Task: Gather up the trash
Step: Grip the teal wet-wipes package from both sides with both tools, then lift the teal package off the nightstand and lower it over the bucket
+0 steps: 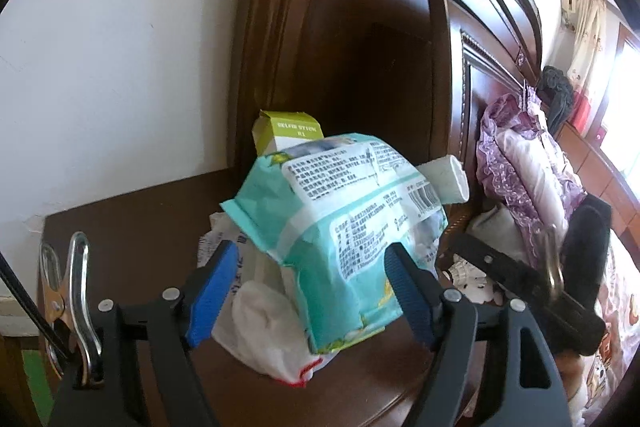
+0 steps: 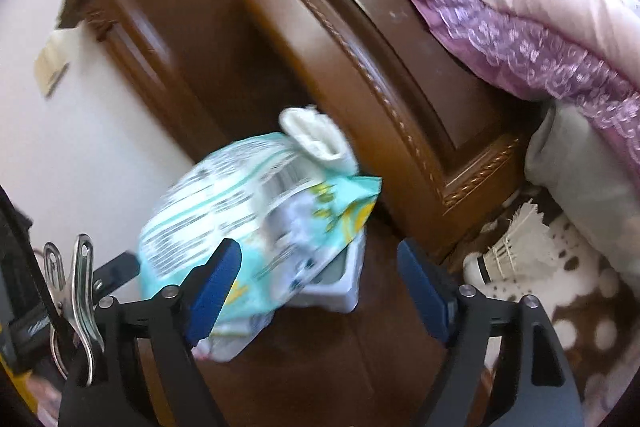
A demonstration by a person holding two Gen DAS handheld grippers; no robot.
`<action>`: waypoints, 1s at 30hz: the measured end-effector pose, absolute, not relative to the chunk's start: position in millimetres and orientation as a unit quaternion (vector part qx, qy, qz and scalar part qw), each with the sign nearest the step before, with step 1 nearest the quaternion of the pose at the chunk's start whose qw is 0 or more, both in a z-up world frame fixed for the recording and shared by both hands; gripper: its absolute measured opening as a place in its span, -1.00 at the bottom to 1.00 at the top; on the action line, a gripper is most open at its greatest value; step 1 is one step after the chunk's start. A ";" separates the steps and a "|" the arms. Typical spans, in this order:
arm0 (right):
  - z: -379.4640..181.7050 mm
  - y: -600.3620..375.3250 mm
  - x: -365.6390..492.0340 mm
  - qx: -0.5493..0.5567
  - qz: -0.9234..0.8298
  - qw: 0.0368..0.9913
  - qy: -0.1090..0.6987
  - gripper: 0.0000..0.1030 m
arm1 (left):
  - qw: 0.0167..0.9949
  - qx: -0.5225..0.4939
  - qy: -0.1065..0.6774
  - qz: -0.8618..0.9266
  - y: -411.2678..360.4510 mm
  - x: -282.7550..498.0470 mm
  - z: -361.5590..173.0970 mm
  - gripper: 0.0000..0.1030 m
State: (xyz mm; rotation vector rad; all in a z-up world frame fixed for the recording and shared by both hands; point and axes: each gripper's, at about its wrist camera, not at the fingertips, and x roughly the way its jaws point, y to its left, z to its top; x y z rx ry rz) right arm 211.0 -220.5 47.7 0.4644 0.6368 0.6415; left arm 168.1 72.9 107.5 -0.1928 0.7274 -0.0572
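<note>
Table, dark wood, beside headboard. On it: trash heap.
Teal packet, topmost, tilted, resting on white bag.
Green box and white tube behind packet.
Left tool: jaws apart, astride packet; right pad at its edge, contact unclear.
Right tool: jaws wide apart, nothing between the pads, packet just left.
Shuttlecock on bed.

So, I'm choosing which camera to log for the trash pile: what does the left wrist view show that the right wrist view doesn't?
Left wrist only: a yellow-green carton behind the pile, a white plastic bag underneath, and the left gripper open around the packet.

Right wrist only: a shuttlecock, a white tray, and the right gripper, open.

Both: the teal wipes packet, white tube, purple lace pillow.
</note>
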 end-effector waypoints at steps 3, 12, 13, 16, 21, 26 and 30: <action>40.4 -213.3 228.8 0.235 0.317 0.862 0.319 0.59 | 0.927 -0.101 0.360 -0.029 73.9 177.8 99.6 0.53; 26.2 -197.0 268.6 0.272 0.335 0.831 0.350 0.61 | 0.916 -0.144 0.371 -0.057 84.3 197.2 84.6 0.53; 26.0 -194.6 271.1 0.279 0.341 0.826 0.351 0.61 | 0.915 -0.144 0.371 -0.061 83.9 198.1 84.8 0.53; 29.0 -186.5 273.3 0.275 0.362 0.821 0.345 0.56 | 0.920 -0.129 0.364 -0.056 80.2 195.0 89.0 0.51; 32.8 -186.3 258.4 0.273 0.380 0.821 0.327 0.34 | 0.932 -0.101 0.344 -0.058 79.0 177.5 97.7 0.46; 32.9 -198.3 240.0 0.270 0.387 0.826 0.308 0.30 | 0.936 -0.083 0.336 -0.066 74.3 156.0 105.3 0.45; 37.7 -203.7 218.3 0.258 0.389 0.833 0.295 0.30 | 0.941 -0.077 0.323 -0.073 69.7 133.0 113.5 0.45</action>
